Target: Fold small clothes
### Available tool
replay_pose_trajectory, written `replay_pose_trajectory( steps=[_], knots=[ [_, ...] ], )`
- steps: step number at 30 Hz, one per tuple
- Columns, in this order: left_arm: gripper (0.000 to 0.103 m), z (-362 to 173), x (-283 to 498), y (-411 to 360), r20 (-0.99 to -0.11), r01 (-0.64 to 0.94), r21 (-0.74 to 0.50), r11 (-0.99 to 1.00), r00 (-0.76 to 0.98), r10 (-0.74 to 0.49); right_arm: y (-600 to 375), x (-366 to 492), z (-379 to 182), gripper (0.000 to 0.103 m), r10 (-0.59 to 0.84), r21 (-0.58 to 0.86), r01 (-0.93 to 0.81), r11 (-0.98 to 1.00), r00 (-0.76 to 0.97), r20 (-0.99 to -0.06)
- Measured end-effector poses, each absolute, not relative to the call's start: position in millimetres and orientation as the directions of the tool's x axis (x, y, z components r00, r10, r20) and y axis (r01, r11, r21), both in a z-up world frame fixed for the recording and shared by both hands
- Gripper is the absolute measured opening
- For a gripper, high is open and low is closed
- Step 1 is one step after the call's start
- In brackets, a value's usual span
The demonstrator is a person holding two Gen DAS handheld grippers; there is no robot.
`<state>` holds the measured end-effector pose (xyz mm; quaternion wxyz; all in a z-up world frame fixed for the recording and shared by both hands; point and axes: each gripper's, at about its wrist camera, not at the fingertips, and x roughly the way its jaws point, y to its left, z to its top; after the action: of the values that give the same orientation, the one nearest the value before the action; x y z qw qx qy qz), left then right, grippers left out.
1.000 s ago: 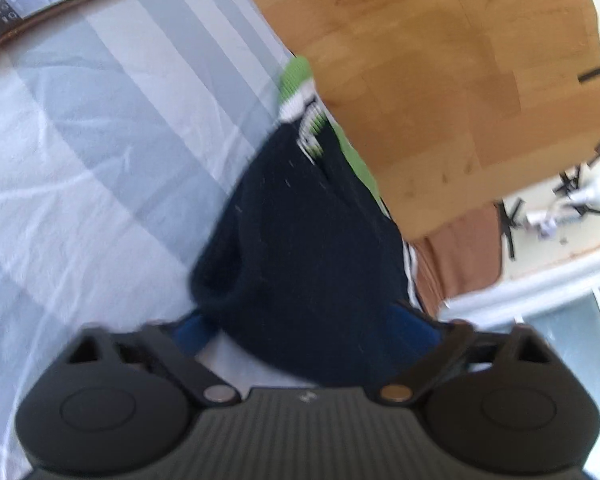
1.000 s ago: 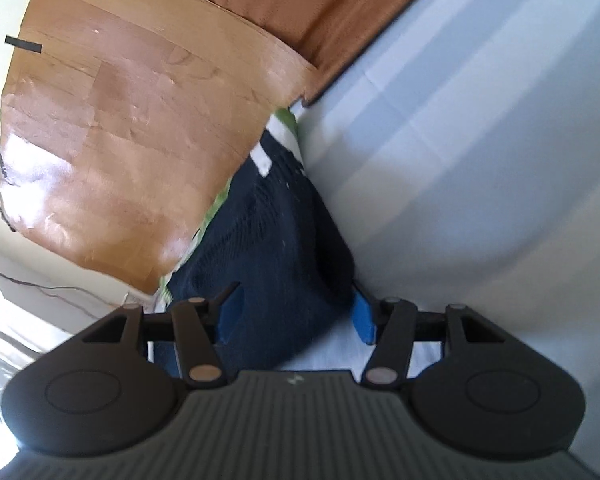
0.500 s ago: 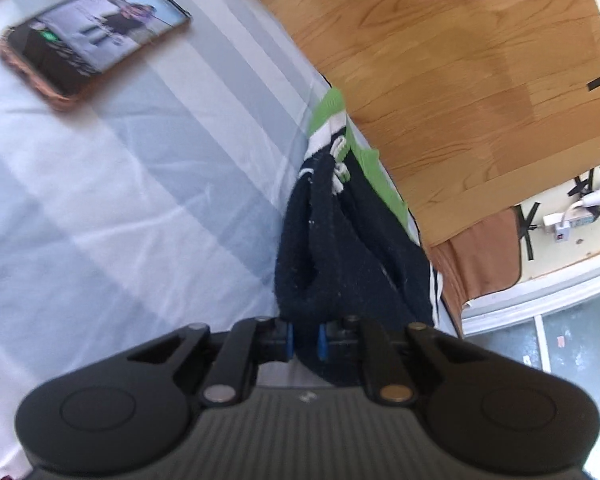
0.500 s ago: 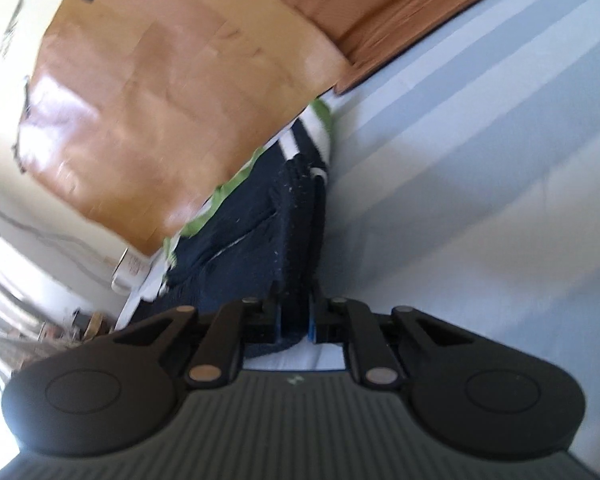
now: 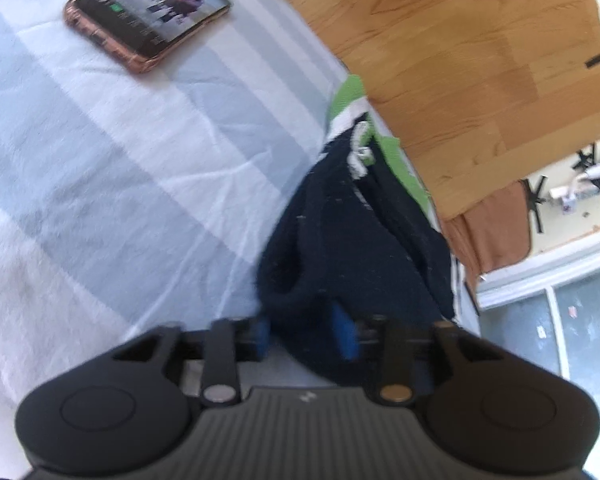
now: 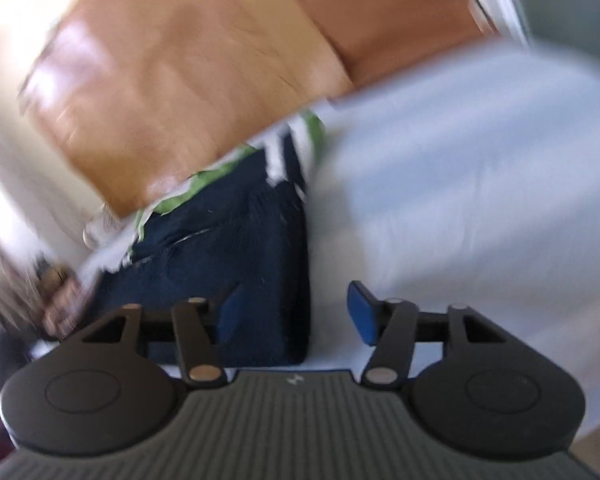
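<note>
Navy garment (image 5: 352, 236) folded, bunched between pads of left gripper (image 5: 305, 334), jaws just reopening, loosening on cloth. Right gripper (image 6: 296, 316) apart, just widened, fold edge inside. Lying at edge of striped sheet (image 5: 112, 152); phone (image 5: 146, 12) beyond.

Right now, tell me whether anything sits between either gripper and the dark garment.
Nothing visible does. The dark garment already lies between the pads of the left gripper and the right gripper, whose jaws have just been opening. The phone lies apart on the striped sheet.
</note>
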<state>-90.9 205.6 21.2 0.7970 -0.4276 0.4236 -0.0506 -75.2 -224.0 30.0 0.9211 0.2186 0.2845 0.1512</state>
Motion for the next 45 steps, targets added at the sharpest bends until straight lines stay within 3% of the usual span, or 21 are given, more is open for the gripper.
replay_pose_trajectory(
  steps=[4,8,10,13,17,24,31,33,39,41,43,45],
  knots=[
    [0.047,24,-89,202,-0.638,-0.263,-0.711,0.653,0.632,-0.440,-206,-89,38,0.063,0.407,0.274,-0.312,0.910,0.800,-0.442],
    [0.050,28,-89,201,-0.649,-0.240,-0.690,0.683,0.623,-0.436,-171,-99,27,0.062,0.322,-0.162,-0.433,0.887,0.830,-0.456],
    [0.050,39,-94,199,-0.672,-0.210,-0.626,0.751,0.633,-0.384,-161,-99,19,0.062,0.303,-0.285,-0.467,0.837,0.829,-0.470],
    [0.051,64,-109,190,-0.690,-0.136,-0.447,0.884,0.682,-0.244,-161,-94,12,0.061,0.317,-0.336,-0.509,0.793,0.814,-0.487],
    [0.065,88,-128,149,-0.651,-0.016,-0.037,0.999,0.759,-0.012,-161,-89,5,0.061,0.296,-0.391,-0.520,0.759,0.811,-0.504],
    [0.067,75,-127,99,-0.630,0.197,0.264,0.944,0.776,0.014,-148,-92,6,0.061,0.291,-0.430,-0.519,0.739,0.821,-0.491],
    [0.071,41,-134,77,-0.605,0.374,0.591,0.715,0.792,0.085,-141,-92,6,0.062,0.284,-0.503,-0.527,0.685,0.829,-0.482],
    [0.076,38,-136,75,-0.585,0.396,0.636,0.662,0.807,0.079,-138,-89,7,0.062,0.285,-0.517,-0.531,0.672,0.829,-0.481],
    [0.077,30,-130,74,-0.586,0.474,0.681,0.559,0.810,0.027,-131,-84,10,0.058,0.297,-0.550,-0.558,0.622,0.817,-0.493],
    [0.076,32,-125,80,-0.608,0.506,0.652,0.564,0.794,-0.010,-132,-80,13,0.029,0.320,-0.518,-0.591,0.618,0.791,-0.521],
    [0.063,38,-117,89,-0.652,0.543,0.579,0.608,0.756,-0.054,-132,-78,16,0.015,0.343,-0.483,-0.609,0.629,0.775,-0.531],
    [0.036,43,-110,98,-0.705,0.583,0.470,0.663,0.700,-0.115,-131,-78,20,0.012,0.351,-0.486,-0.595,0.640,0.789,-0.504]
  ],
)
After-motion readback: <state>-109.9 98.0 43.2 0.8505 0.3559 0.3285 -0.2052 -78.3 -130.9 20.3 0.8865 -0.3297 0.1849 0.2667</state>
